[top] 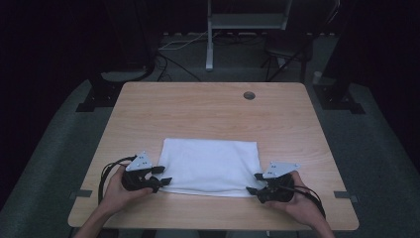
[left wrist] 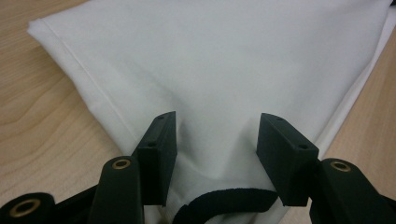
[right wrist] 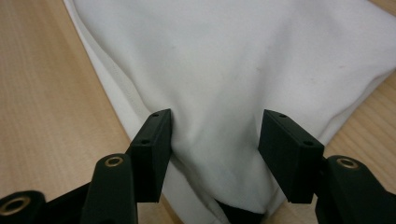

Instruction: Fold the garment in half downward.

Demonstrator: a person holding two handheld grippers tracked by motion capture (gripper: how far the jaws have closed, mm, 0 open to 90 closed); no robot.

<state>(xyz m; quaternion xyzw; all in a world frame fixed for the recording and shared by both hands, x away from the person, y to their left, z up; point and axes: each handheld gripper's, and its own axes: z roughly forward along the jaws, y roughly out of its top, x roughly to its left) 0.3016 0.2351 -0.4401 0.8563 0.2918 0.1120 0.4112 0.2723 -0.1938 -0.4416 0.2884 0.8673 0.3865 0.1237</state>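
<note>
High view: folded white cloth (top: 210, 166) lies on the table (top: 208, 109), near edge. My left gripper (top: 161, 176) and right gripper (top: 253, 183) each straddle a near corner, jaws half-open, cloth between, not clamped.

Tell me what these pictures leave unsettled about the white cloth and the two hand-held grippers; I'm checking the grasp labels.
- Left hand-held gripper: in its own view the cloth corner bunches between wide jaws; whether the pads press it is unclear.
- Right hand-held gripper: the same doubt in its own view.
- High view: both jaw tips are too small to judge.
- Cloth layers: folded edges show, but the count underneath is hidden.
</note>
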